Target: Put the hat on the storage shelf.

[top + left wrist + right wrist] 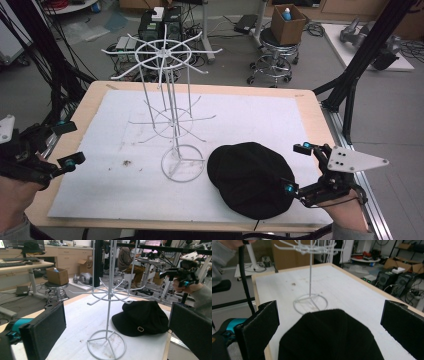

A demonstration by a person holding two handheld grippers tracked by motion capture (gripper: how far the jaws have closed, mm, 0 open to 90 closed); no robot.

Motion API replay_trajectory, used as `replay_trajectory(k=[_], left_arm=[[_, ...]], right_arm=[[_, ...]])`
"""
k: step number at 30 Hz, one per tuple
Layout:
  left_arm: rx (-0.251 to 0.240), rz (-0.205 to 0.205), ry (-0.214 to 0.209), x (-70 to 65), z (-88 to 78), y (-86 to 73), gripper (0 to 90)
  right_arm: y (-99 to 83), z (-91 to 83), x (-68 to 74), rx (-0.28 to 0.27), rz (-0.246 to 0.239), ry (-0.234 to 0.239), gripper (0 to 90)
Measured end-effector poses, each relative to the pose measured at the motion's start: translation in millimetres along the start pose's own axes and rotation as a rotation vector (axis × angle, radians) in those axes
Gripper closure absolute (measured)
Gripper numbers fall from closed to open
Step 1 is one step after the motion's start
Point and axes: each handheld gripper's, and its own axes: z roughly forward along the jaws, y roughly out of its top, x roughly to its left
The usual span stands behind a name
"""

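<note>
A black cap [248, 177] lies flat on the white mat, front right of the table, also seen as the cap [142, 317] and the cap [329, 336]. Just left of it stands a white wire hat rack [170, 100] on a round base [182, 162], with rings of hooks up its pole. My right gripper [296, 167] is open at the cap's right edge, its jaws wide on either side of it. My left gripper [69, 144] is open at the table's left edge, with nothing between its jaws.
The white mat [250, 115] covers most of the wooden table [315, 115]. Black frame poles [360, 60] rise at the right and cables hang at the left. A stool with a cardboard box [287, 22] and electronics sit on the floor behind.
</note>
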Motion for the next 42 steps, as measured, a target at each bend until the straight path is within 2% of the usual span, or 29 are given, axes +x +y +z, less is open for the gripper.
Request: replay_trajectory(k=[4, 11, 13, 15, 22, 31, 37, 42], left_arm=[[0.007, 0.001, -0.002, -0.4, 0.8, -0.3, 1.7], [0.014, -0.002, 0.003, 1.2, 2.1, -1.9, 1.7], [0.015, -0.003, 0.003, 1.5, 2.3, -2.2, 1.7], [0.015, -0.004, 0.003, 1.4, 2.5, -2.2, 1.7], [0.017, -0.005, 0.004, 1.0, 3.3, -2.8, 1.7], [0.027, -0.006, 0.004, 2.6, 5.1, -4.3, 1.7], [0.024, -0.008, 0.003, 2.5, 4.4, -4.1, 1.7], [0.025, -0.010, 0.004, 2.7, 4.3, -4.2, 1.7]], right_arm=[[-13.3, 6.7, -6.4, 0.033, 0.020, 0.004, 0.8], [-29.7, 13.7, -10.4, 0.028, 0.011, 0.014, 0.8], [-34.3, 17.2, -9.6, 0.057, 0.010, 0.014, 0.8], [-36.4, 18.7, -9.1, 0.063, 0.008, 0.014, 0.8], [-59.3, 33.2, -8.5, 0.124, 0.028, 0.024, 0.8], [-68.9, 38.9, -11.7, 0.135, 0.038, 0.032, 0.9], [-76.2, 43.9, -13.0, 0.154, 0.013, 0.012, 4.9], [-80.9, 46.7, -15.5, 0.180, 0.028, 0.006, 4.9]])
